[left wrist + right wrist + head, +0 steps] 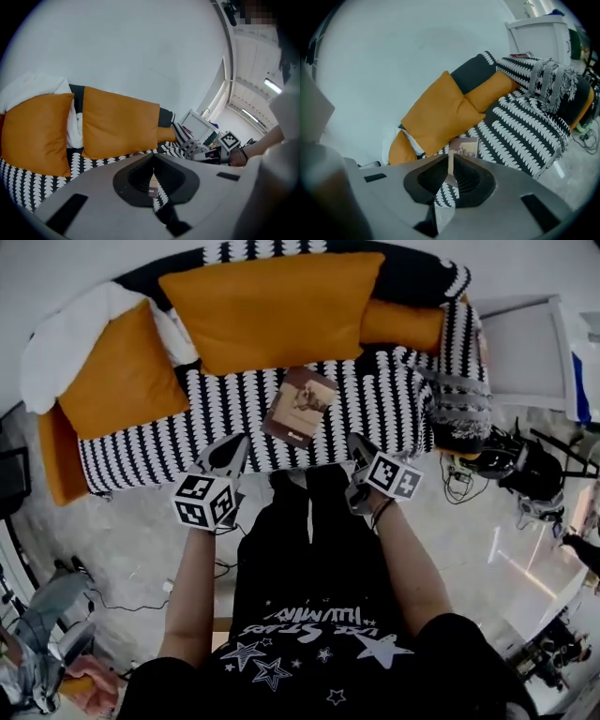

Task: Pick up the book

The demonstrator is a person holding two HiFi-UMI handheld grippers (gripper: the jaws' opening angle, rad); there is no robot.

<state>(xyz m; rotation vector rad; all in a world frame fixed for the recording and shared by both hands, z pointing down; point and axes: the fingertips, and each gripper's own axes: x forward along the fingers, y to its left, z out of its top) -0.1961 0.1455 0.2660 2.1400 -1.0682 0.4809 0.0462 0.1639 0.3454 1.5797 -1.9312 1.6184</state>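
The book (300, 407), brown with a picture on its cover, lies flat on the black-and-white patterned sofa seat (187, 432), in front of the big orange cushion. My left gripper (234, 442) hovers over the seat's front edge, just left of and nearer than the book, not touching it. My right gripper (357, 440) hovers at the front edge to the book's right. Both hold nothing. In the right gripper view the book (465, 147) shows just beyond the shut right gripper (450, 154). The left gripper (153, 157) is also shut, pointing at the cushions.
Two orange cushions (272, 306) (117, 376) and a white blanket (66, 338) lean on the sofa back. A fringed patterned throw (459, 395) drapes the right armrest. A white side table (525, 343) stands beyond it. Cables and equipment (525, 470) lie on the floor at right.
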